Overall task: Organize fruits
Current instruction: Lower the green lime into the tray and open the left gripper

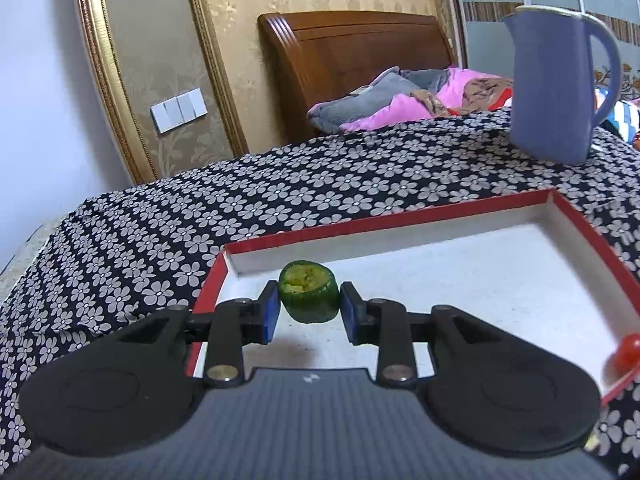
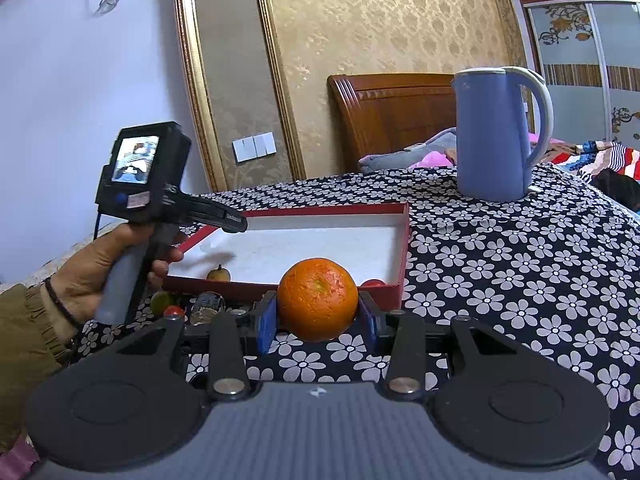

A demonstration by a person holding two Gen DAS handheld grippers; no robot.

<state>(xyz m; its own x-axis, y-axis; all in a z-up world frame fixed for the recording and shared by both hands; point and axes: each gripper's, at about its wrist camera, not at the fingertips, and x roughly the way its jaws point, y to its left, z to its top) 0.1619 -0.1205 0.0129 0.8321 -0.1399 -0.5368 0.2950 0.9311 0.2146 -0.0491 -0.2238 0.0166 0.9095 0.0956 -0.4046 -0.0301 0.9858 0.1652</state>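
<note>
A bed covered with a dark cloth (image 1: 280, 200) printed in white flowers carried everything; behind it stood a wooden headboard (image 1: 352, 68), gold-patterned wallpaper with a gilt frame, a wall switch (image 1: 179, 113) and crumpled pink and grey bedding (image 1: 400, 100). A blue kettle (image 2: 494, 136) stood on the cloth beyond the far right corner of a shallow red box (image 1: 400, 218) with a white floor.

The left wrist view showed the left gripper (image 1: 308, 312) over the box's near left corner, its blue pads (image 1: 271, 312) on either side of a small green fruit (image 1: 308, 296) with a cut top. A thin gap showed at the right pad, and whether the fruit rested on the box floor could not be told. A red cherry tomato (image 1: 627, 354) sat at the box's right rim, cut by the picture's edge.

Only the right wrist view showed the right gripper (image 2: 318, 316) clamped on an orange (image 2: 318, 300), held above the cloth before the box's near wall. It also showed a person's hand (image 2: 104, 268) gripping the left tool's handle, a small yellow-brown fruit (image 2: 219, 273) inside the box at its near wall, and a greenish fruit (image 2: 162, 303) and another small red one (image 2: 175, 311) on the cloth outside the near left corner. A dark object beside them was too unclear to name.
</note>
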